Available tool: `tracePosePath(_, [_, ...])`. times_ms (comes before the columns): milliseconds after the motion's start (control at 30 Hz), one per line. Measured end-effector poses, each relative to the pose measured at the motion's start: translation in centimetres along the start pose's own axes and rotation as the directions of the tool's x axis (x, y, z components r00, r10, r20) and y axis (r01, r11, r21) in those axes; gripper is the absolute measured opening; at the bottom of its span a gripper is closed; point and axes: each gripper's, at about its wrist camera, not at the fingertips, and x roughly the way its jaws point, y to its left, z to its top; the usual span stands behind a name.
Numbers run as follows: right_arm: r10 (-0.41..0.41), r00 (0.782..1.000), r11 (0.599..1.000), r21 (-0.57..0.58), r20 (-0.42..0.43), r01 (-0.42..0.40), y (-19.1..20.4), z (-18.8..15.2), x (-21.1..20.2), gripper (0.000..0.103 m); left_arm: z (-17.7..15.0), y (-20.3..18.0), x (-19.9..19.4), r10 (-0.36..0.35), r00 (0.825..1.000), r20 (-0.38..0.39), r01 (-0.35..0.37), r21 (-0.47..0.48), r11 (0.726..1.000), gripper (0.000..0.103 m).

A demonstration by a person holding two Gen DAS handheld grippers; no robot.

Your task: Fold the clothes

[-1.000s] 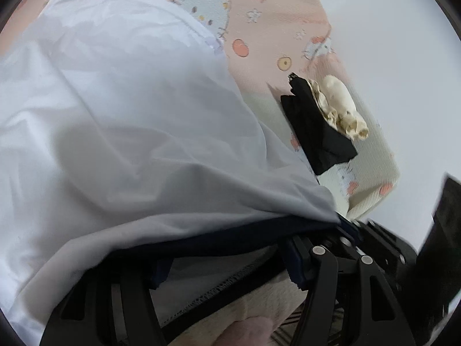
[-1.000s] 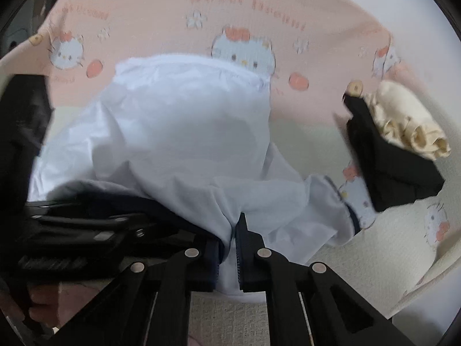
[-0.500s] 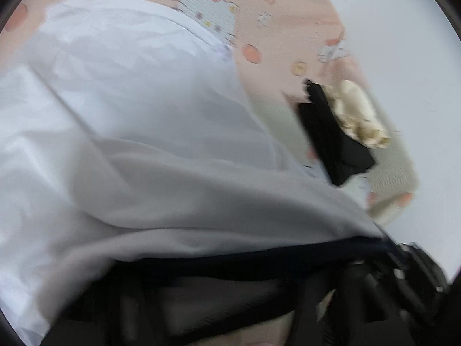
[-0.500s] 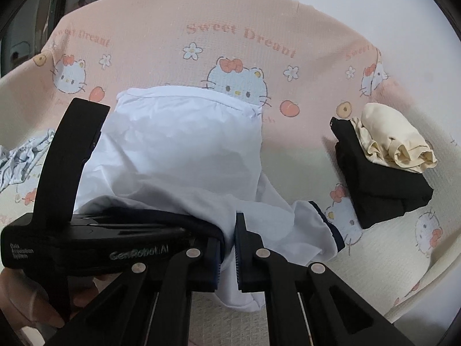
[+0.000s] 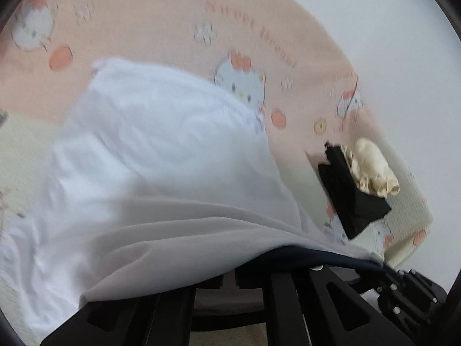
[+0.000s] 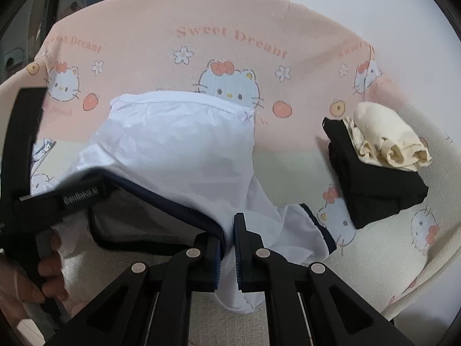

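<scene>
we have the right hand-held gripper (image 6: pixel 229 248) clamped on the white shirt (image 6: pixel 184 147) at its navy hem. left hand-held gripper (image 5: pixel 230 282) sits under the cloth, so we can't tell its state. folded black stack (image 6: pixel 371 184) lies well apart to the right.

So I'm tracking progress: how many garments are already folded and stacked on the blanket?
2: a black one at the blanket's right side, and a cream one lying on top of it. More could be hidden beneath the white shirt.

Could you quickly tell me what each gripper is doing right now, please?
Left gripper: fingertips hidden by cloth; cannot tell.
Right gripper: shut on the white shirt.
</scene>
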Motion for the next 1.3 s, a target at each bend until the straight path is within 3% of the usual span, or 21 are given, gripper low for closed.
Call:
tracePosePath(167, [0.023, 0.999, 1.000, 0.014, -0.031, -0.022, -0.1, 0.0, 0.1, 0.005, 0.4, 0.5, -1.4, 0.031, 0.999, 0.019, -0.031, 0.023, 0.999, 0.003])
tracePosePath(300, [0.047, 0.998, 0.999, 0.012, -0.037, -0.047, -0.3, -0.7, 0.0, 0.005, -0.8, 1.7, -1.1, -0.064, 0.994, -0.087, 0.061, -0.033, 0.998, 0.003])
tracePosePath(433, [0.046, 0.997, 0.999, 0.018, -0.054, -0.045, -0.6, -1.3, 0.1, 0.005, -2.6, 3.2, -0.7, -0.183, 0.970, -0.159, 0.148, -0.209, 0.967, 0.010])
tracePosePath(467, [0.050, 0.997, 0.998, 0.029, -0.060, -0.048, -0.8, -1.4, 0.2, 0.005, -3.0, 3.5, -0.7, -0.214, 0.962, -0.172, 0.166, -0.257, 0.952, 0.017])
tracePosePath(567, [0.061, 0.996, 0.996, 0.063, -0.070, -0.057, -1.3, -1.8, 0.2, 0.005, -4.4, 3.7, -0.1, -0.299, 0.939, -0.169, 0.214, -0.395, 0.894, 0.067])
tracePosePath(600, [0.060, 0.996, 0.996, 0.063, -0.070, -0.055, -1.3, -1.9, 0.1, 0.005, -4.7, 3.7, 0.0, -0.312, 0.935, -0.168, 0.221, -0.412, 0.884, 0.068])
tracePosePath(633, [0.056, 0.996, 0.997, 0.058, -0.069, -0.053, -1.2, -2.0, 0.1, 0.005, -4.8, 3.3, 0.1, -0.299, 0.938, -0.177, 0.211, -0.393, 0.895, 0.068])
tracePosePath(700, [0.047, 0.997, 0.998, 0.033, -0.067, -0.045, -0.8, -2.3, 0.1, 0.005, -4.7, 1.7, 0.0, -0.212, 0.955, -0.209, 0.152, -0.273, 0.950, 0.068])
tracePosePath(767, [0.062, 0.995, 0.998, 0.033, -0.072, -0.059, -0.8, -2.5, 0.2, 0.005, -4.7, 0.2, -0.2, -0.121, 0.966, -0.230, 0.089, -0.147, 0.985, 0.068])
tracePosePath(833, [0.082, 0.994, 0.996, 0.050, -0.070, -0.079, -1.1, -2.5, 0.3, 0.005, -4.8, -1.1, -0.8, -0.076, 0.964, -0.253, 0.069, -0.037, 0.997, 0.068])
tracePosePath(933, [0.102, 0.993, 0.993, 0.064, -0.061, -0.098, -1.5, -2.4, 0.4, 0.005, -5.1, -2.8, -1.8, -0.031, 0.957, -0.288, 0.068, 0.118, 0.991, 0.068])
tracePosePath(1000, [0.123, 0.990, 0.989, 0.090, -0.062, -0.117, -1.9, -2.2, 0.6, 0.005, -5.2, -3.9, -2.7, 0.001, 0.956, -0.292, 0.064, 0.212, 0.975, 0.068])
tracePosePath(1067, [0.141, 0.988, 0.984, 0.115, -0.063, -0.134, -2.3, -2.1, 0.9, 0.005, -4.9, -4.5, -3.9, 0.029, 0.967, -0.254, 0.044, 0.277, 0.960, 0.068])
tracePosePath(1167, [0.148, 0.987, 0.982, 0.126, -0.068, -0.138, -2.5, -2.0, 1.0, 0.005, -4.3, -5.9, -5.1, 0.080, 0.981, -0.174, 0.000, 0.416, 0.909, 0.068])
tracePosePath(1233, [0.156, 0.985, 0.980, 0.132, -0.071, -0.146, -2.6, -2.1, 1.0, 0.005, -4.1, -6.7, -4.9, 0.113, 0.985, -0.130, -0.029, 0.522, 0.852, 0.068])
tracePosePath(1300, [0.167, 0.983, 0.978, 0.140, -0.075, -0.156, -2.6, -2.2, 1.0, 0.005, -4.4, -7.5, -4.1, 0.147, 0.983, -0.108, -0.044, 0.640, 0.767, 0.068])
